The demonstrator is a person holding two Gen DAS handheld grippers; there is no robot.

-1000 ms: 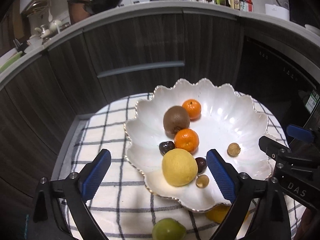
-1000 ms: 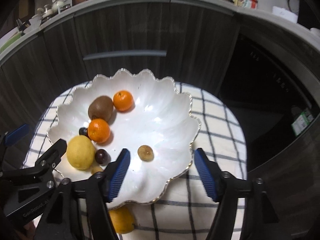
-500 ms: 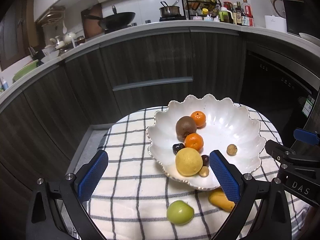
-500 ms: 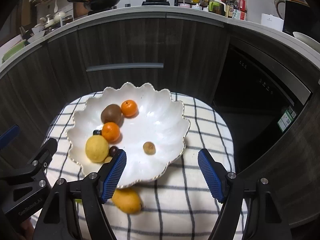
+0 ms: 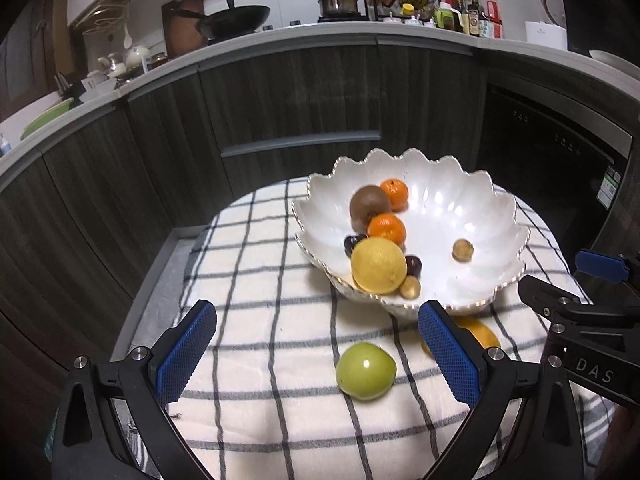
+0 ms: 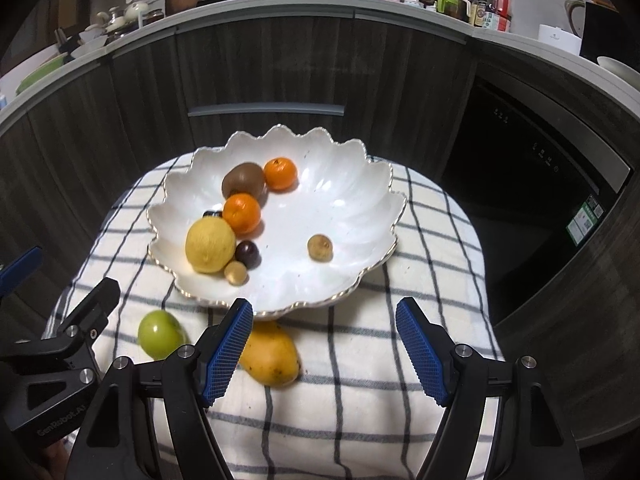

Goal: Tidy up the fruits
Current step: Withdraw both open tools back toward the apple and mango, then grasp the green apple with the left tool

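A white scalloped bowl [image 5: 472, 280] [image 6: 352, 184] stands on a checked cloth and holds a lemon [image 5: 378, 265] [image 6: 210, 245], two tangerines [image 6: 241, 213], a kiwi [image 6: 243, 179], dark plums and small brown longans. A green apple [image 5: 366, 371] [image 6: 161, 334] and a yellow mango [image 6: 270, 354] [image 5: 480, 334] lie on the cloth in front of the bowl. My left gripper [image 5: 316, 354] is open and empty, just left of the apple. My right gripper [image 6: 326, 352] is open and empty, its left finger beside the mango.
The checked cloth [image 5: 260, 280] covers a small round table. Dark kitchen cabinets [image 5: 280, 92] curve behind it, with a counter of pans and bottles above. A dark appliance [image 6: 532, 168] stands at the right.
Both grippers have pulled back and up from the bowl. The apple and mango on the cloth have come fully into view. Both stay open.
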